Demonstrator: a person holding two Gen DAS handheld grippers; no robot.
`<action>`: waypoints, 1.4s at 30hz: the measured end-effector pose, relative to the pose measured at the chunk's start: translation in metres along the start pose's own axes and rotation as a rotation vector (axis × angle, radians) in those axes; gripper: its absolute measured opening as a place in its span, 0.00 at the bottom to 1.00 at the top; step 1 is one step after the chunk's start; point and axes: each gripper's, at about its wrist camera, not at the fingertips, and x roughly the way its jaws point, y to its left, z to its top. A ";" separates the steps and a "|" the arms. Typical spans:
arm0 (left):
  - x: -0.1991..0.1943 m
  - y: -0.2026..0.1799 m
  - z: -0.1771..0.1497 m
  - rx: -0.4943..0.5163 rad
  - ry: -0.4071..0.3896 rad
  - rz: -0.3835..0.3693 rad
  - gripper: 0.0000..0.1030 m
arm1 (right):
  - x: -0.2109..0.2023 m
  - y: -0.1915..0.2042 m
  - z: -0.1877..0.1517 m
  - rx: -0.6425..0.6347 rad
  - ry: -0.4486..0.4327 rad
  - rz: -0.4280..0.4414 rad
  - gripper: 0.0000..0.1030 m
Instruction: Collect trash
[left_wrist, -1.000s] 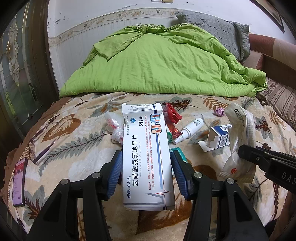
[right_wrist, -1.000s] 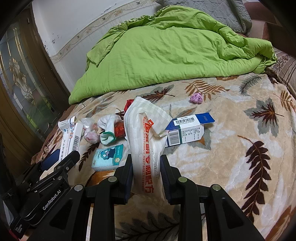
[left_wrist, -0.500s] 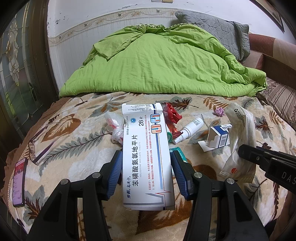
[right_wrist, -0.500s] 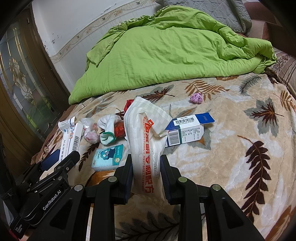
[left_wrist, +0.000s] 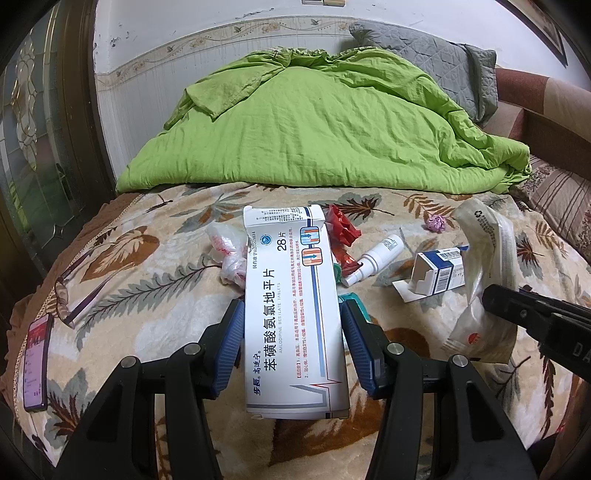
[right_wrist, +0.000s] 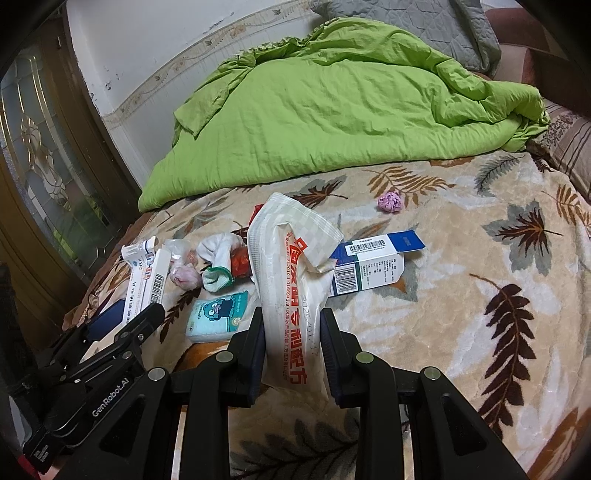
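My left gripper (left_wrist: 291, 347) is shut on a long white medicine box (left_wrist: 291, 306) with blue print, held up over the bed with its top flap open. A crumpled white plastic bag (right_wrist: 291, 280) with red lettering is pinched in my right gripper (right_wrist: 291, 350). Loose trash lies on the leaf-patterned blanket (right_wrist: 461, 295): a blue-and-white carton (right_wrist: 369, 269), a white spray bottle (left_wrist: 375, 258), a red wrapper (left_wrist: 341, 230), a pink paper ball (right_wrist: 389, 202), a teal tissue pack (right_wrist: 218, 315), crumpled tissue (right_wrist: 184, 275) and a white sock (right_wrist: 218, 258).
A green quilt (left_wrist: 317, 133) is heaped across the back of the bed, with a grey pillow (left_wrist: 436, 70) behind it. A phone (left_wrist: 36, 358) and a pair of glasses (left_wrist: 72, 295) lie near the left edge. A glass-panelled door (right_wrist: 40, 177) stands at the left.
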 end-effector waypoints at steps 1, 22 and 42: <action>-0.001 0.000 -0.001 -0.002 0.000 -0.002 0.51 | -0.003 0.000 -0.001 0.001 -0.001 0.002 0.29; -0.058 -0.053 -0.021 0.045 0.023 -0.262 0.51 | -0.099 -0.039 -0.032 0.061 -0.012 0.005 0.30; -0.138 -0.179 -0.032 0.279 0.057 -0.579 0.51 | -0.225 -0.148 -0.099 0.247 -0.017 -0.214 0.30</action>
